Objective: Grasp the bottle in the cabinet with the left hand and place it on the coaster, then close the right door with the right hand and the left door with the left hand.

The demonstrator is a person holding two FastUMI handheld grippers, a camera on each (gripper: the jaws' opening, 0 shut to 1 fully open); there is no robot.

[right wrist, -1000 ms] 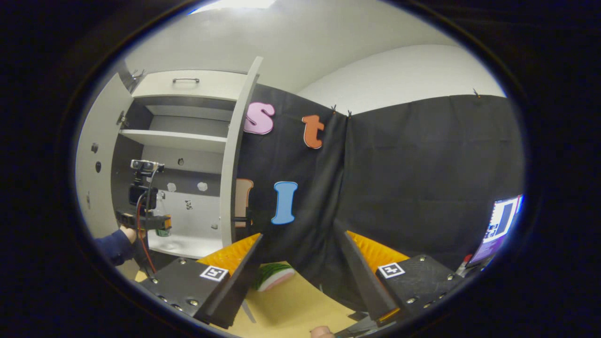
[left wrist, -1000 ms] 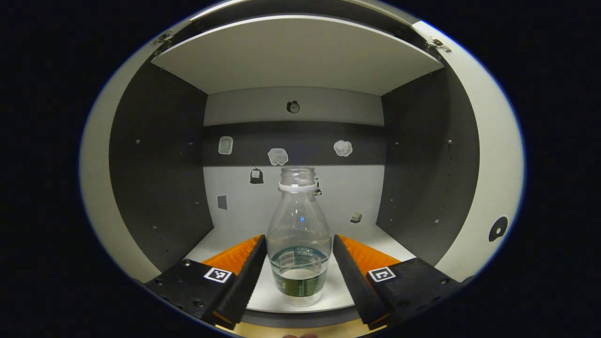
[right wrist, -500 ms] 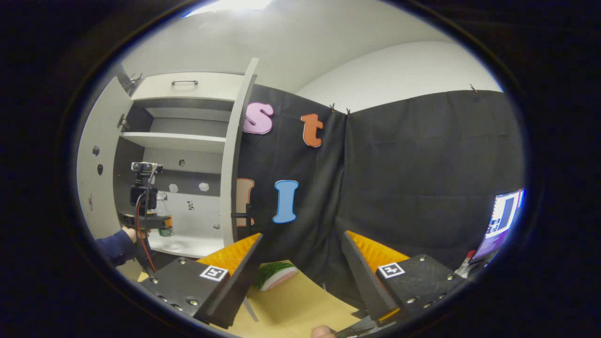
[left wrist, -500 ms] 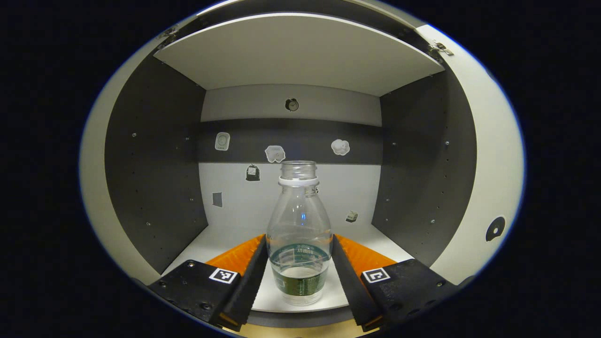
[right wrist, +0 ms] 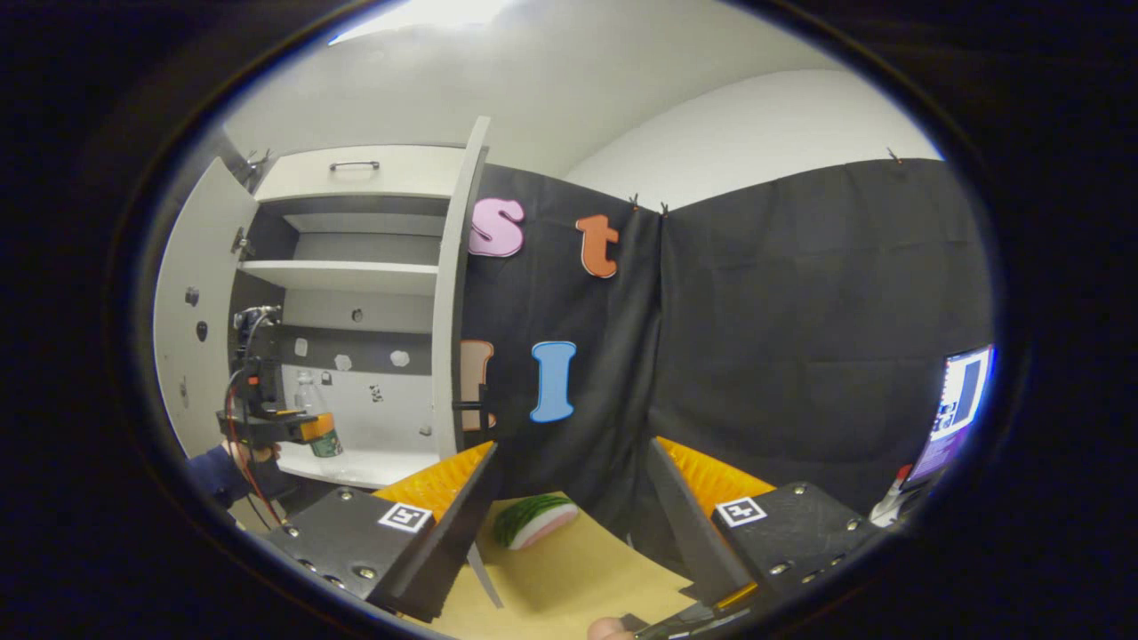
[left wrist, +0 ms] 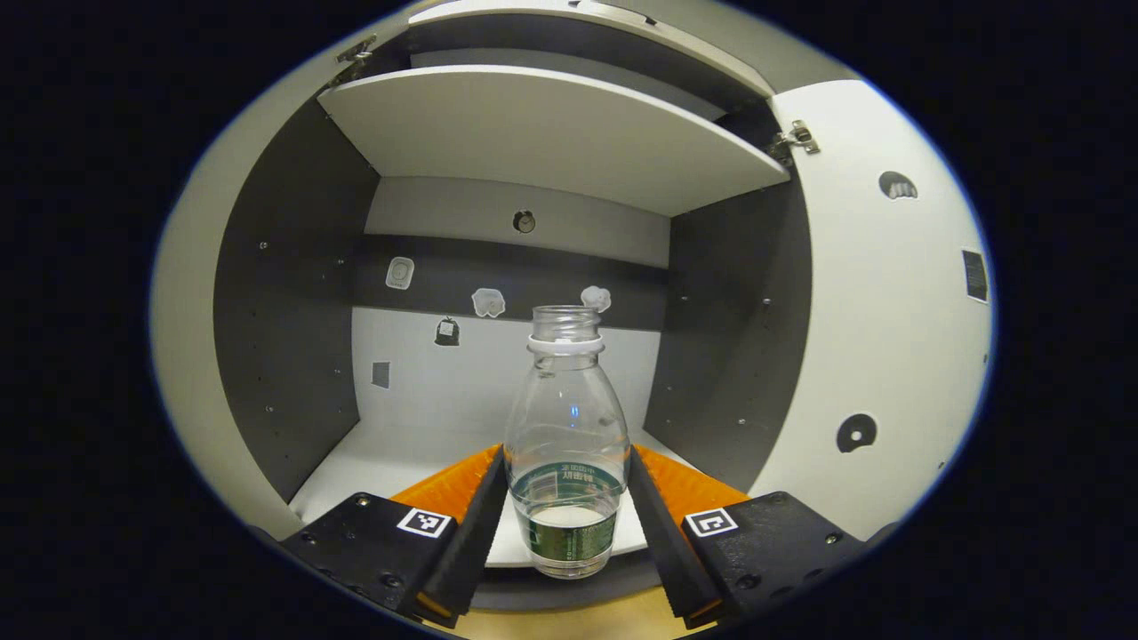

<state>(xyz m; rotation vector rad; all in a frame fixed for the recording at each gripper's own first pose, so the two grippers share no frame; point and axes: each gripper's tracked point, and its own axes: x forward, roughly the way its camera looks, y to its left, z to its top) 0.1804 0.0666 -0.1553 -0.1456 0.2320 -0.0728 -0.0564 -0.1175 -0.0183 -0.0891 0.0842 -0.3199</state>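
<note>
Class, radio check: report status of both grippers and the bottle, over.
Left gripper shut on bottle, at the cabinet shelf edge. Right gripper open, holding nothing. Both doors open; path out looks clear.

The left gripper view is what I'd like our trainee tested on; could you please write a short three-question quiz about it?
1. True or false: the clear plastic bottle has a cap on.
2. What sits between the left gripper jaws?
3. The grey cabinet doors are: A open, B closed.

Key: 1 false, its mouth is open; 2 the bottle, gripped low on its body; 3 A.
</note>
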